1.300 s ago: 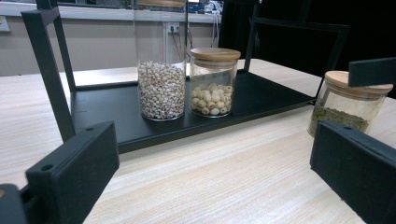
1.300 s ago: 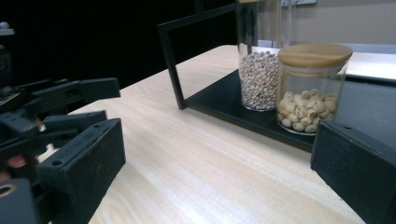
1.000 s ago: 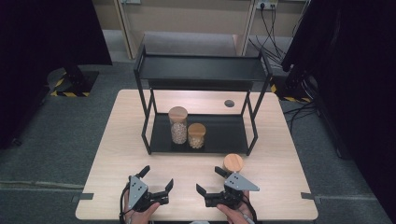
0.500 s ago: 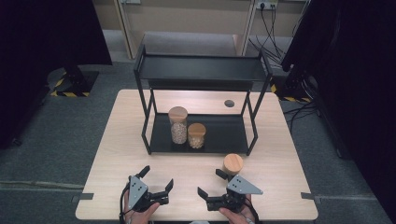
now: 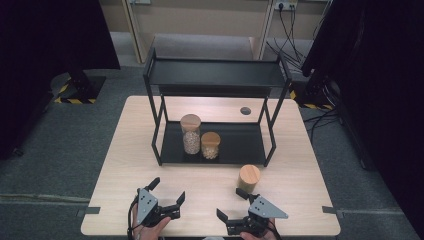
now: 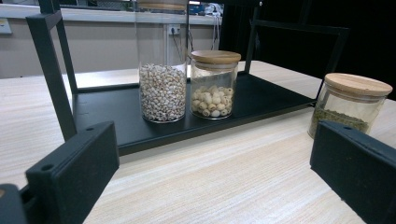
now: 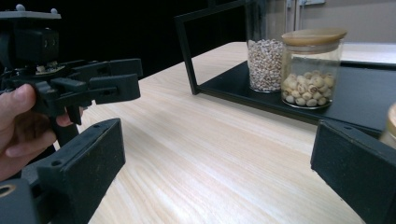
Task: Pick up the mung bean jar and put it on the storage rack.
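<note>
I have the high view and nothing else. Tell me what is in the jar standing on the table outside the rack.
Observer: The jar on the table holds a low layer of green, flaky stuff, as the left gripper view shows.
Operator: Give me the contents of the two jars on the rack.
Observer: The tall jar is about half full of small pale grains; the short jar holds larger round whitish seeds.
Operator: Report the right gripper.
Observer: In its own view the right gripper is open, with bare tabletop between the jaws.
</note>
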